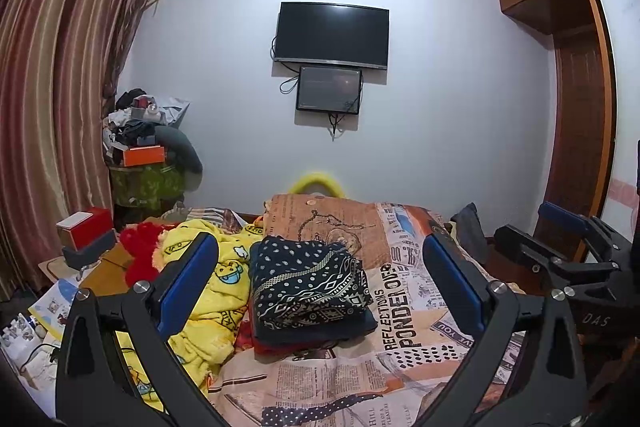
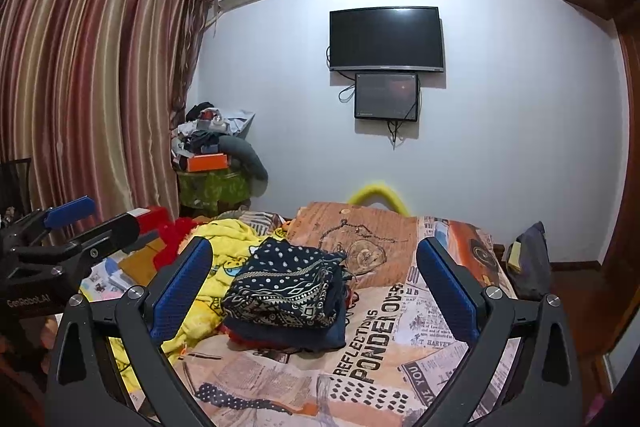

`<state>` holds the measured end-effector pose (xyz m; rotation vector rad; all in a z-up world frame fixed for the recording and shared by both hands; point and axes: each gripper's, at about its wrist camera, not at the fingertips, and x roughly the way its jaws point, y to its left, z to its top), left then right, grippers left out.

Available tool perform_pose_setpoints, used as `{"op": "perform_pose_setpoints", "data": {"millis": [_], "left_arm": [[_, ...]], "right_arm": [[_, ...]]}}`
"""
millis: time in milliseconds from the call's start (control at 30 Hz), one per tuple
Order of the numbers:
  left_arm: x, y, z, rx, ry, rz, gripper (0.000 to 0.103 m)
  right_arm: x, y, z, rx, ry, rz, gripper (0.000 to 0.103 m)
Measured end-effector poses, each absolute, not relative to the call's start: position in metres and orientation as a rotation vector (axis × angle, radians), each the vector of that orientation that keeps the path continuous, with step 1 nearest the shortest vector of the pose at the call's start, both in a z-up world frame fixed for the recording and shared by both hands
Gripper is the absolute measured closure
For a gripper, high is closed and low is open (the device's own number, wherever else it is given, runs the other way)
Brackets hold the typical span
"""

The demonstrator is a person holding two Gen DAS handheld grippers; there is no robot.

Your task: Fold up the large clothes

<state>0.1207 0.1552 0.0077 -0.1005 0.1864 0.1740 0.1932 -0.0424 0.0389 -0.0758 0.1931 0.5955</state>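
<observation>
A folded navy garment with white dots and a patterned border lies on top of a small stack of folded clothes on the bed; it also shows in the right wrist view. My left gripper is open and empty, held above the bed in front of the stack. My right gripper is open and empty, also in front of the stack. The right gripper shows at the right in the left wrist view, and the left gripper shows at the left in the right wrist view.
The bed has a newspaper-print cover. A crumpled yellow cartoon blanket and a red plush item lie left of the stack. A cluttered table stands by the curtains. A wardrobe is at the right.
</observation>
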Motion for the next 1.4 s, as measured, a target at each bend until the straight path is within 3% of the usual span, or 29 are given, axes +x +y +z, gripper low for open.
{"op": "perform_pose_setpoints", "data": {"millis": [1400], "left_arm": [[0.126,0.147,-0.003,-0.073,0.233,0.114,0.001]], "right_arm": [[0.199,-0.053,0.038,-0.034,0.205,0.582,0.002]]}}
